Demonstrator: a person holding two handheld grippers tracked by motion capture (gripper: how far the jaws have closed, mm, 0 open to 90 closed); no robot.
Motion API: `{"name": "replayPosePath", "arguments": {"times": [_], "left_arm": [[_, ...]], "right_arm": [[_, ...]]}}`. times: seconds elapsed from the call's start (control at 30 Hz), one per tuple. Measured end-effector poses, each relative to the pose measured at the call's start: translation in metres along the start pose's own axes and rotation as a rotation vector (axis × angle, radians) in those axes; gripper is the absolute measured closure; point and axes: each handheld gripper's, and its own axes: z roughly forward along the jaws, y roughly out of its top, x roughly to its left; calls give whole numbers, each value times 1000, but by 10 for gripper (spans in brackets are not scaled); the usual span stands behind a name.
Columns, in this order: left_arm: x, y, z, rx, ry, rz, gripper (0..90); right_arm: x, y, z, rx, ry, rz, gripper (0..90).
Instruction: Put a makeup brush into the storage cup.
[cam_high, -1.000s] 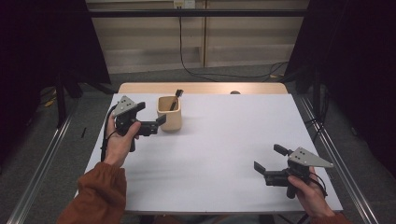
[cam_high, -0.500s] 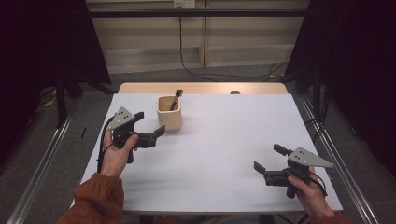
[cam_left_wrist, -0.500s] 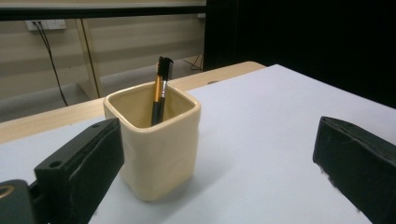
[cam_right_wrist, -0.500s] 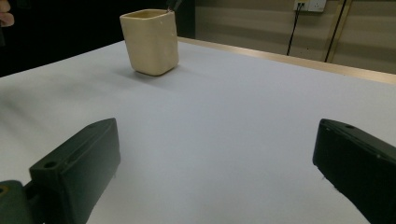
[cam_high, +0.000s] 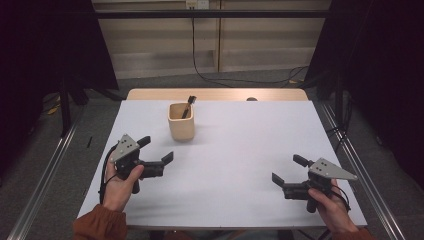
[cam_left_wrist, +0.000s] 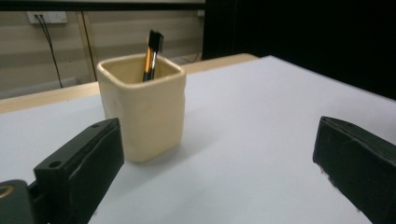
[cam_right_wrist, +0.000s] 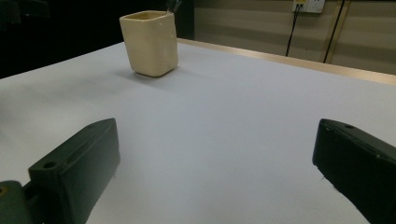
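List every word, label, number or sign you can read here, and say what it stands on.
None can be read.
Cup: plain cream walls, no print.
Brush: no mark legible on its handle.
Left gripper and right gripper: no readable label.
Table: bare white.

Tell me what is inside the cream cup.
A black-tipped brush with an orange handle leans inside the cream cup, its head above the rim. The cup wall hides its lower end and the cup's bottom.
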Motion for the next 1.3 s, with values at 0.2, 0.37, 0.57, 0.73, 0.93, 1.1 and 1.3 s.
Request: {"name": "replayPosePath", "arguments": {"times": [0.2,0.37,0.57,0.73,0.93,1.1,1.3], "left_arm": [[-3,-5,-13,-13,7,-8,20],[-10,-11,-22,2,13,-5,19],[-14,-19,-30,-3,27,-16,19],[-16,-23,-34,-4,26,-13,19],[-16,-28,-40,-1,15,-14,34],[-13,-33,-40,-6,18,-25,26],[-13,-34,-39,-6,19,-15,26]], "right_arm": [[1,0,0,1,-2,1,0],[1,0,0,1,-1,0,0],[1,0,0,2,-3,0,0],[0,-1,-2,-1,-7,5,0],[2,-1,-3,-3,-7,-6,0],[3,-3,-1,12,-1,-28,0],[2,-3,-2,10,-8,-24,0]]}}
